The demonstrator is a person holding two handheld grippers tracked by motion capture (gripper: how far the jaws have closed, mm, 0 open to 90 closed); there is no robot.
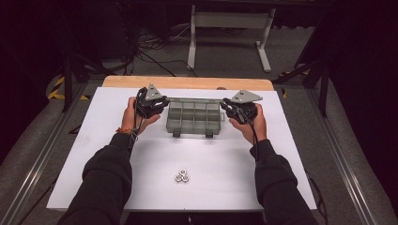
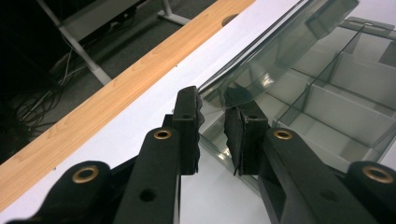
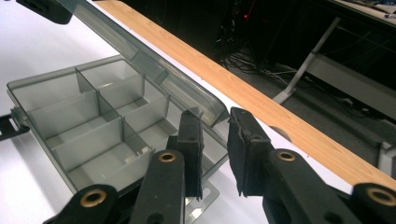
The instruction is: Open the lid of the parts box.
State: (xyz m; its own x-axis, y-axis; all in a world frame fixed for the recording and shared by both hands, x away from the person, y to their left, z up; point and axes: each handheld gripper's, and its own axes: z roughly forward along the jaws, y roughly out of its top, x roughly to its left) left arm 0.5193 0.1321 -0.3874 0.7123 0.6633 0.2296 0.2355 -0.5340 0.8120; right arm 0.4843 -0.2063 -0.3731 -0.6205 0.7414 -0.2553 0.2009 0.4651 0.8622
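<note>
Box (image 1: 194, 118): one, clear grey plastic, near the far edge of the tabletop (image 1: 117, 187), midway between its left and right edges.
Lid (image 1: 195, 100): one, swung up and standing along the far side of the box; left end seen in the left gripper view (image 2: 280, 51), right end in the right gripper view (image 3: 154, 70).
Compartments: three rows of four in the high view, twelve counted, all bare.
Latches (image 1: 177, 133): two, dark, on the near side of the box.
Left tongs (image 1: 162, 103): one, at the left end of the lid; jaws a narrow gap apart, the lid's corner edge between them (image 2: 212, 109); contact with the pads cannot be told.
Right tongs (image 1: 225, 104): one, at the right end of the lid; jaws a narrow gap apart, the lid's rounded corner just ahead of the gap (image 3: 215, 119); no grip seen.
Nuts (image 1: 182, 176): three, metal, touching in a small cluster, near the near edge of the tabletop, well apart from the box.
Hands: two, one on each tongs, dark sleeves in from the near edge.
Tabletop: white sheet, wooden strip (image 1: 187, 82) along the far edge.
</note>
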